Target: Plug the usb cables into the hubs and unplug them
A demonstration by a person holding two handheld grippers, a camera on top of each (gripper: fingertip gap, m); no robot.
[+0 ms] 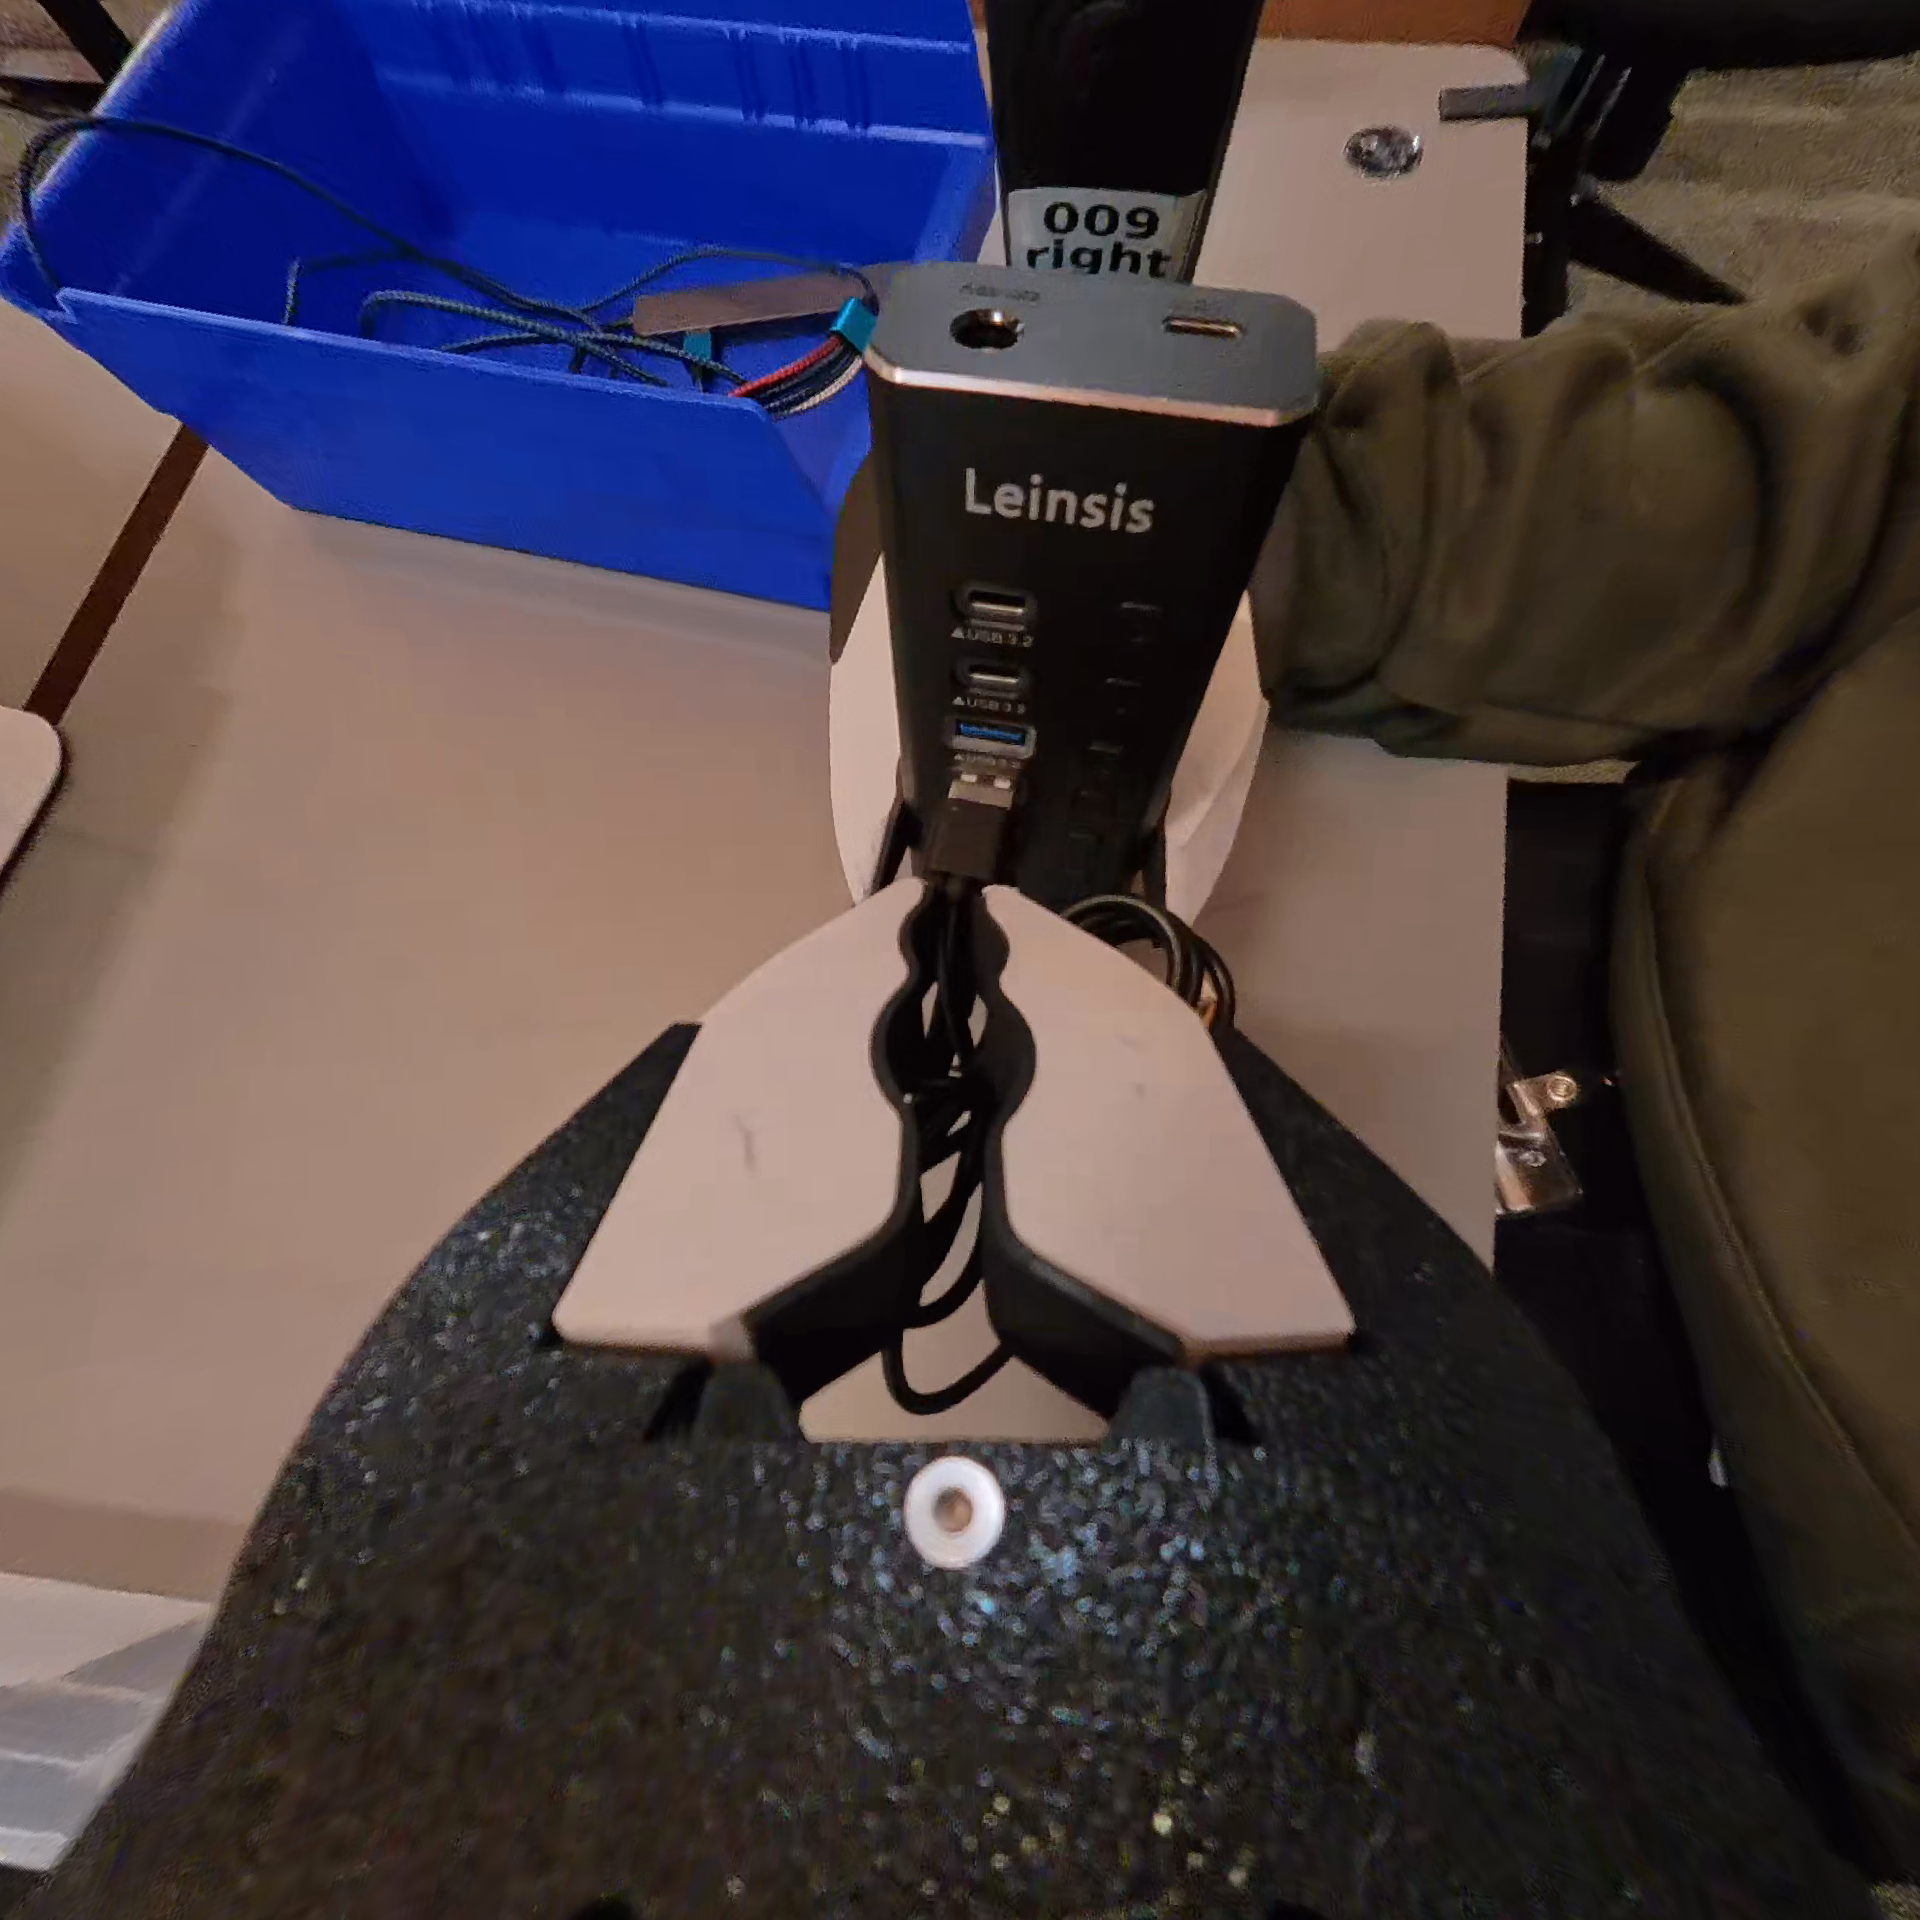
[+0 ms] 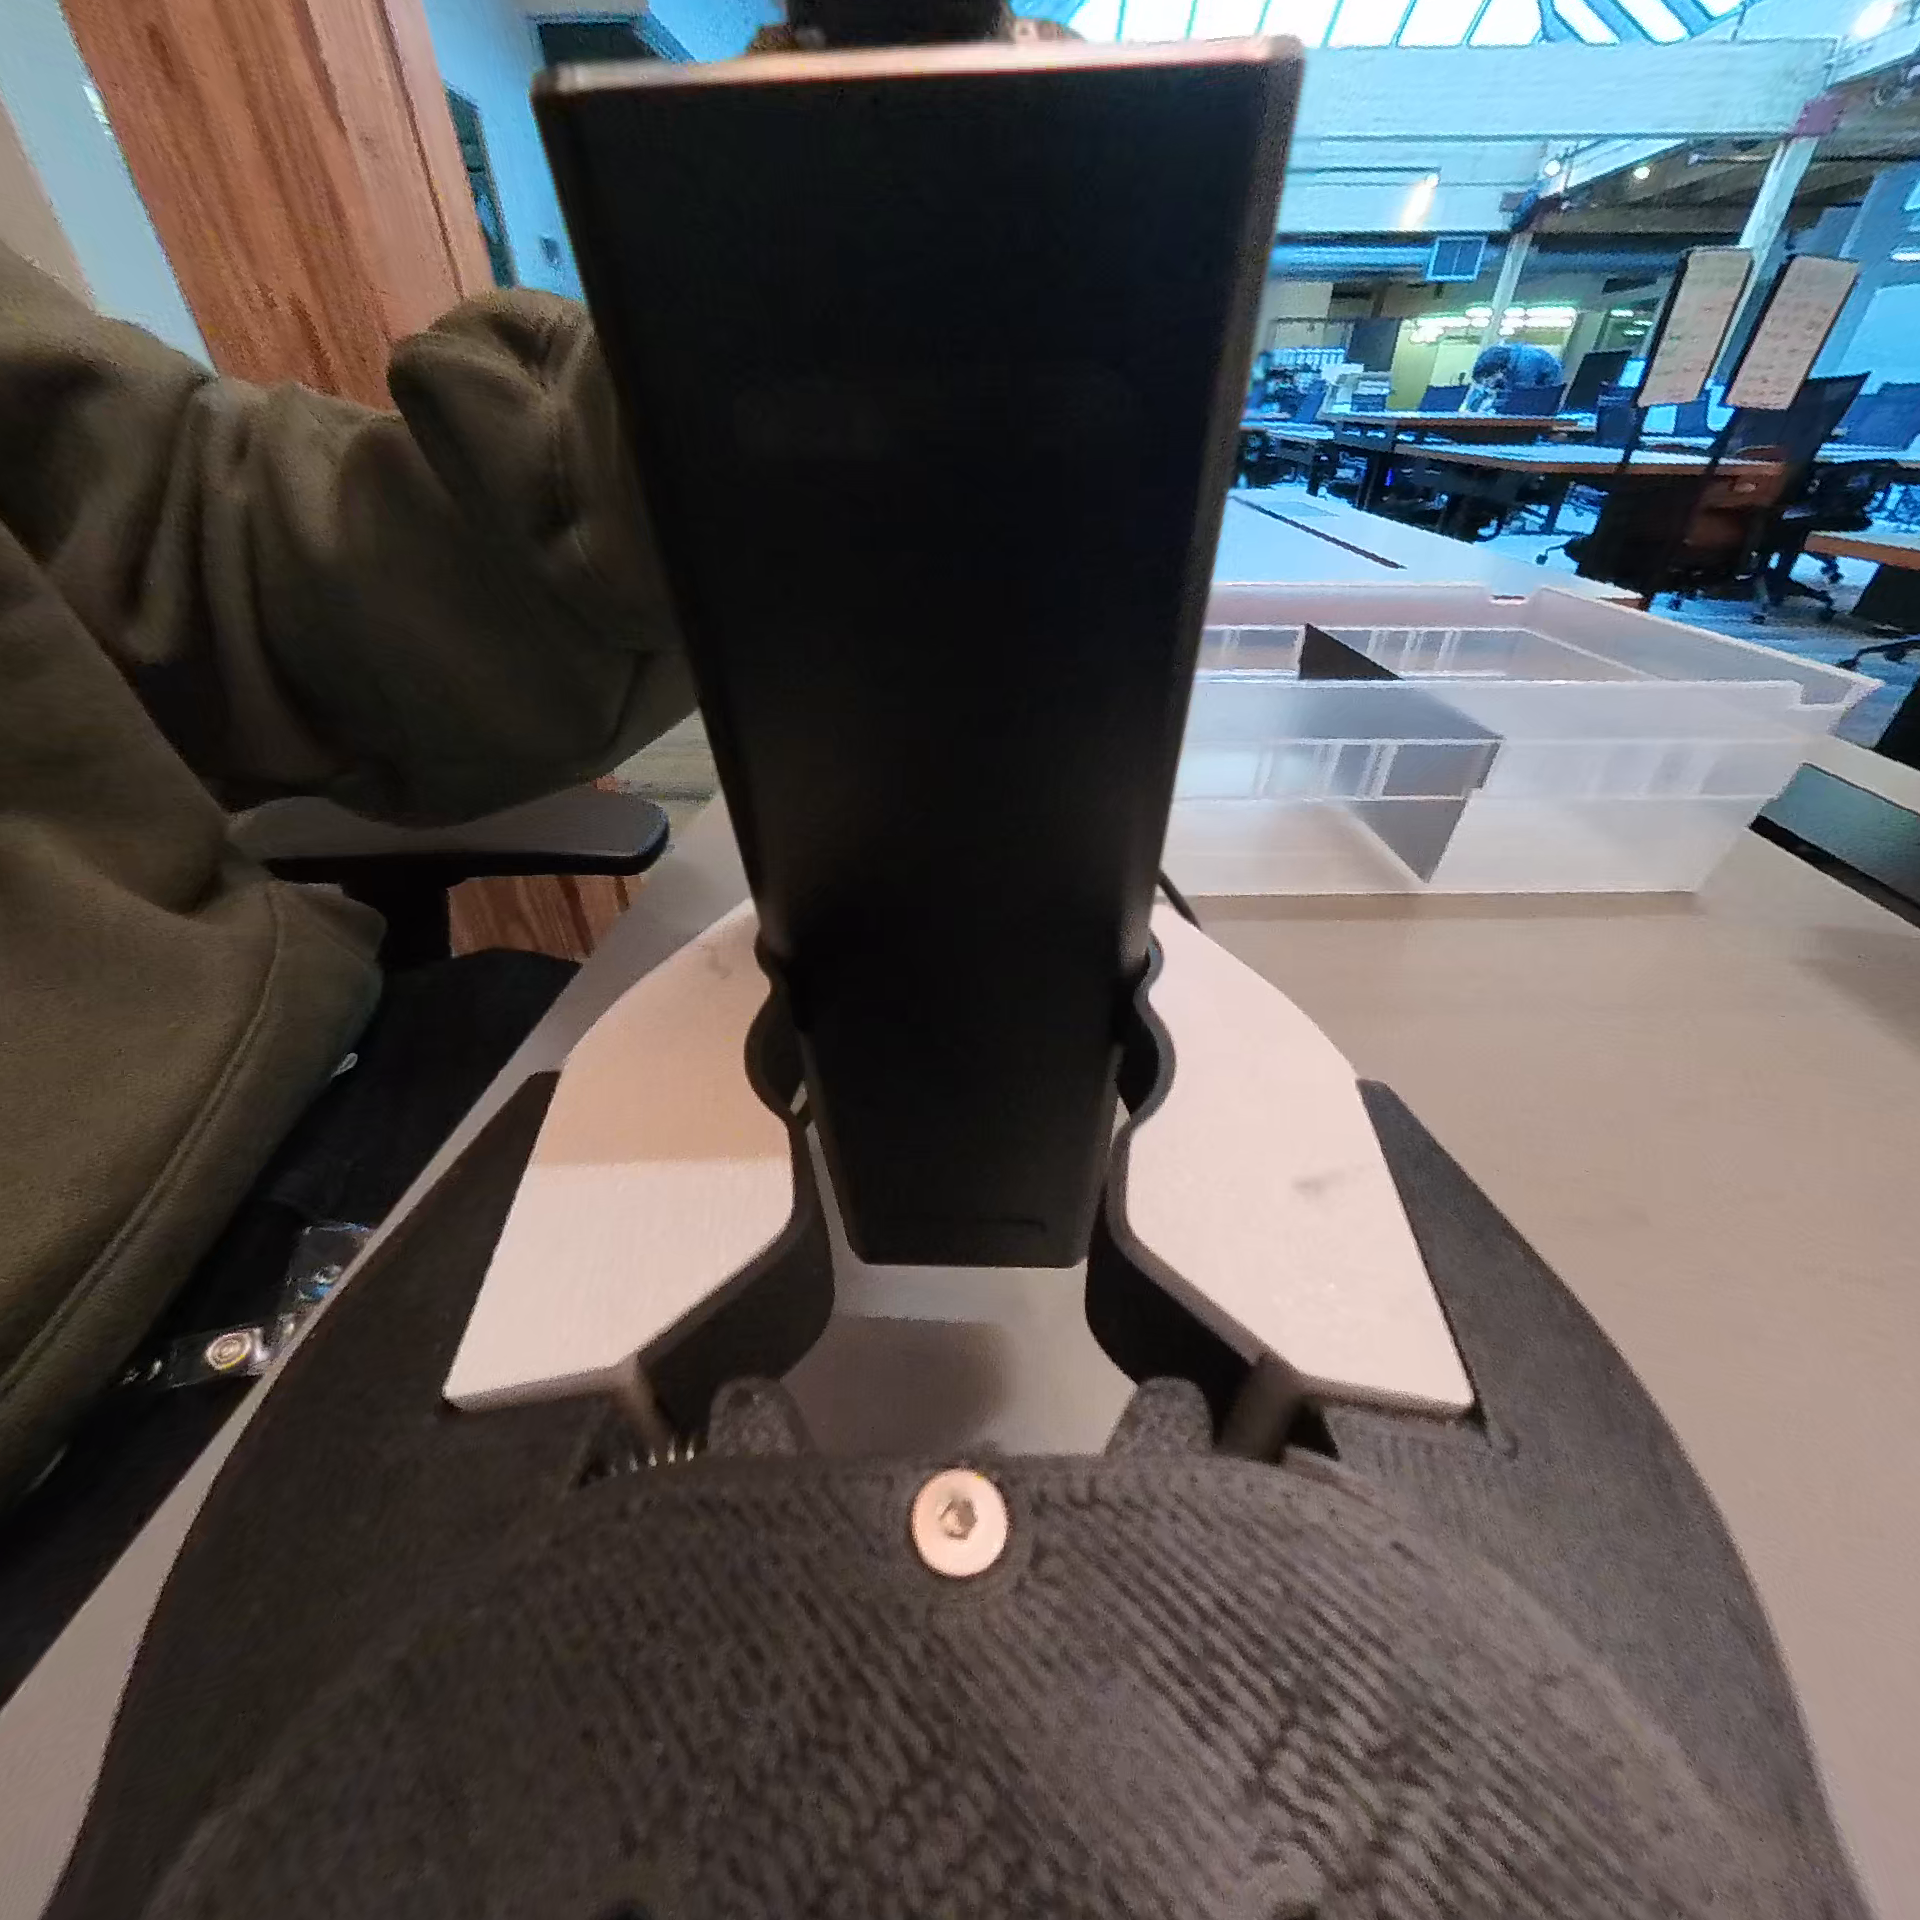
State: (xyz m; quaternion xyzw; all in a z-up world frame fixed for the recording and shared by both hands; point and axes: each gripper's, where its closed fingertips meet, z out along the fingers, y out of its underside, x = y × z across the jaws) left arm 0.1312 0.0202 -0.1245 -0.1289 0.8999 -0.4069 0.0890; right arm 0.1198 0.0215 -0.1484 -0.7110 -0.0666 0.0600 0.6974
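Pinching a black USB cable [image 1: 951,1049] between nearly closed fingers, the left gripper [image 1: 954,888] is seen with the cable's plug [image 1: 971,826] held just past its fingertips — the metal end of the plug is set against the front of a black hub [image 1: 1070,582], at a port below the blue one; how far in it sits cannot be told. The slack of the cable is looped down between the fingers. The hub is held upright above the pale table [image 1: 416,935] by the right gripper [image 2: 956,997], whose fingers are closed narrowly on the hub's lower end, its plain back [image 2: 935,571] being turned to that camera. Behind the hub, an olive sleeve [image 1: 1558,540] is seen. Farther off, a blue bin [image 1: 499,312] with more cables [image 1: 582,332] is placed on the table — and, in the right wrist view, a clear tray [image 2: 1507,727].
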